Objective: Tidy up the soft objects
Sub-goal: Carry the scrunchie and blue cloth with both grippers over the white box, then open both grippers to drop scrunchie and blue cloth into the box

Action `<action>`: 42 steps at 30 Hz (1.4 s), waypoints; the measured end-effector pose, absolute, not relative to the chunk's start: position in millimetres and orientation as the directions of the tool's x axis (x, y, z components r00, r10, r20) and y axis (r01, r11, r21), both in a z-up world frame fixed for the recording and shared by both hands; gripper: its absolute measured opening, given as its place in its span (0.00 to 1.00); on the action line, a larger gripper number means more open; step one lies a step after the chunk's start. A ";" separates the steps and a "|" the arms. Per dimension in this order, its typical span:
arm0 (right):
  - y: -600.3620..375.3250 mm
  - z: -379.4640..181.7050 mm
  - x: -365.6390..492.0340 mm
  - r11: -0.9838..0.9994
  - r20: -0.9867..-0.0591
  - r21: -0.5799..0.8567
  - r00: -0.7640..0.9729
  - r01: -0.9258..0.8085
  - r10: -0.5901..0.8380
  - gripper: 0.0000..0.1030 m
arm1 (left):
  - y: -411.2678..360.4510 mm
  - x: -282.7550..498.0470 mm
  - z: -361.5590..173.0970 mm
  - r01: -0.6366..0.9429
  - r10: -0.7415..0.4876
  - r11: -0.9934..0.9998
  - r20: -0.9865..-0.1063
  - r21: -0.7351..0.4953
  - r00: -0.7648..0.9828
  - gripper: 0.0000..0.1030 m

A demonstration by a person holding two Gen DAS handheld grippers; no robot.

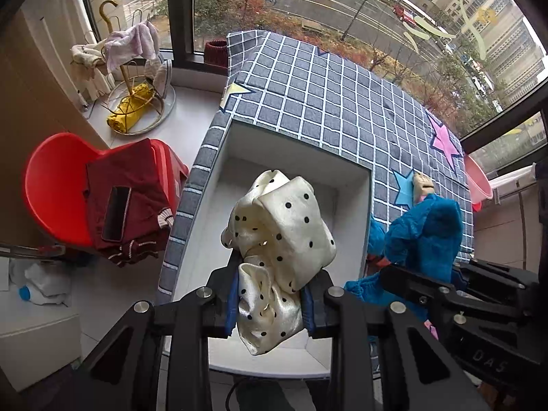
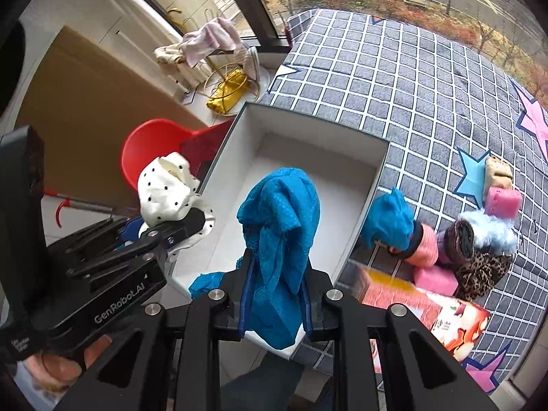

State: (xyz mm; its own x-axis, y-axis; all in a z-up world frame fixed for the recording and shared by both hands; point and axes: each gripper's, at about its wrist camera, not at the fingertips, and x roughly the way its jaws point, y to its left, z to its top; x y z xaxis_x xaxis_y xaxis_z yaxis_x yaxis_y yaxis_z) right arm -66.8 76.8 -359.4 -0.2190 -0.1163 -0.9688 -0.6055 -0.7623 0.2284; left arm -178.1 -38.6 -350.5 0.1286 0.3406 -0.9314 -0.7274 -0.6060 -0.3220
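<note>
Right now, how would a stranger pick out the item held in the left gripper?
Find the white box on the grid-patterned cloth. Above it the left gripper clamps a cream polka-dot scarf, unlike the plain blue cloth beside it.

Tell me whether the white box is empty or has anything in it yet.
Empty, as far as shown. The box has a bare white floor; the dotted cloth and blue cloth hang above it in shut grippers.
</note>
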 end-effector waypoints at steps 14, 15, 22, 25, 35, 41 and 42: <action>105.7 -373.0 -83.6 -0.736 -0.977 0.187 -0.201 -0.651 -0.071 0.23 | 11.3 -181.9 -372.7 -0.722 0.309 -0.633 -0.947 -0.278 0.094 0.31; 108.2 -373.9 -86.1 -0.734 -0.977 0.185 -0.201 -0.653 -0.067 0.23 | 13.2 -182.4 -373.8 -0.721 0.308 -0.638 -0.948 -0.271 0.083 0.31; 120.4 -385.1 -98.3 -0.735 -0.982 0.160 -0.185 -0.659 -0.048 0.23 | 26.6 -189.5 -389.4 -0.698 0.280 -0.672 -0.957 -0.247 0.070 0.31; 122.2 -391.4 -100.9 -0.732 -0.982 0.164 -0.180 -0.662 -0.057 0.23 | 29.2 -189.7 -396.1 -0.696 0.272 -0.676 -0.960 -0.242 0.070 0.31; 122.9 -408.5 -100.7 -0.736 -0.987 0.149 -0.147 -0.661 -0.068 0.23 | 29.2 -185.5 -413.2 -0.688 0.240 -0.691 -0.968 -0.222 0.071 0.31; 125.3 -413.0 -100.5 -0.727 -0.988 0.148 -0.137 -0.670 -0.076 0.23 | 29.3 -182.8 -418.8 -0.687 0.224 -0.696 -0.972 -0.210 0.070 0.31; 124.7 -413.6 -100.9 -0.728 -0.988 0.148 -0.135 -0.670 -0.076 0.23 | 28.6 -182.3 -420.3 -0.686 0.223 -0.697 -0.972 -0.209 0.070 0.31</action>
